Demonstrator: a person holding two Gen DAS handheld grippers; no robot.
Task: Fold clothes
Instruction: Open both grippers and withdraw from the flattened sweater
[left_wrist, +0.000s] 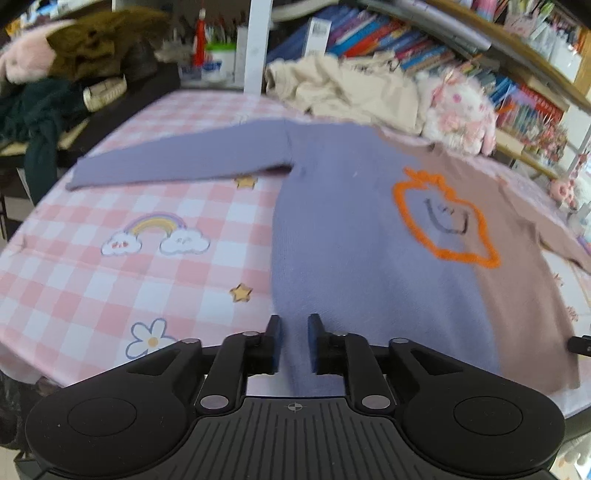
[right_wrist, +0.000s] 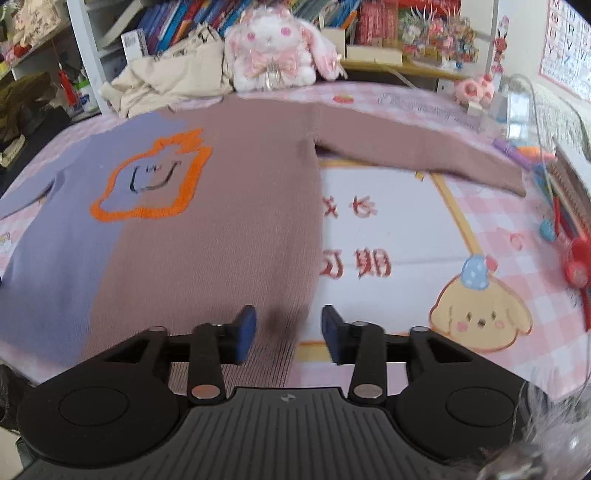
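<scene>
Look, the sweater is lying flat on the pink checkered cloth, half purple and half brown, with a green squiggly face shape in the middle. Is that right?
Almost. The squiggly outline around the smiley face is orange, not green; both wrist views show it. The rest holds: the sweater lies flat on the pink checkered cloth, half purple and half brown.

Light: you work in bright, even, cool-toned room light.
Shadows: a soft dark patch sits on the sweater (right_wrist: 207, 229) at the right gripper (right_wrist: 289, 334).
Blur: motion smear softens your left view; the sweater's orange outline (left_wrist: 443, 221) and bookshelf (left_wrist: 388, 40) at 1 o'clock lack edges.
Distortion: fisheye bends the tablecloth (left_wrist: 92, 266); corners go black.
Glare: the white poster (right_wrist: 569, 44) at 2 o'clock washes out.
</scene>
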